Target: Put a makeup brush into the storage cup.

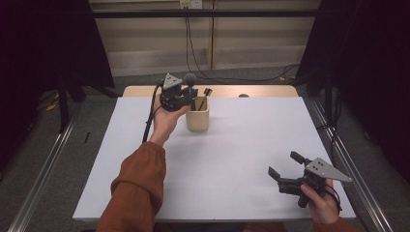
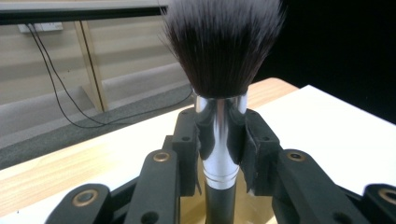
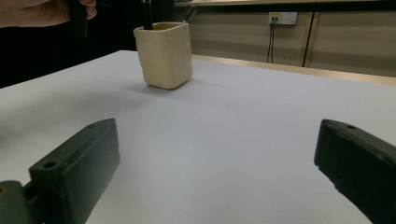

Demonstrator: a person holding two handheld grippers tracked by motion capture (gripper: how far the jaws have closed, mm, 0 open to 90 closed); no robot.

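Left gripper (image 1: 186,99), upper centre of the high view, clamped on the silver collar of a makeup brush (image 2: 219,140), bristles up, handle reaching down towards the cream cup (image 1: 197,119) just below it, where a thinner brush (image 1: 205,96) already leans. Best lowered straight and slowly, handle kept upright and clear of the rim and the leaning brush, released only once the handle sits inside. Right gripper (image 1: 285,166), lower right, spread wide and holding nothing, parked well apart.
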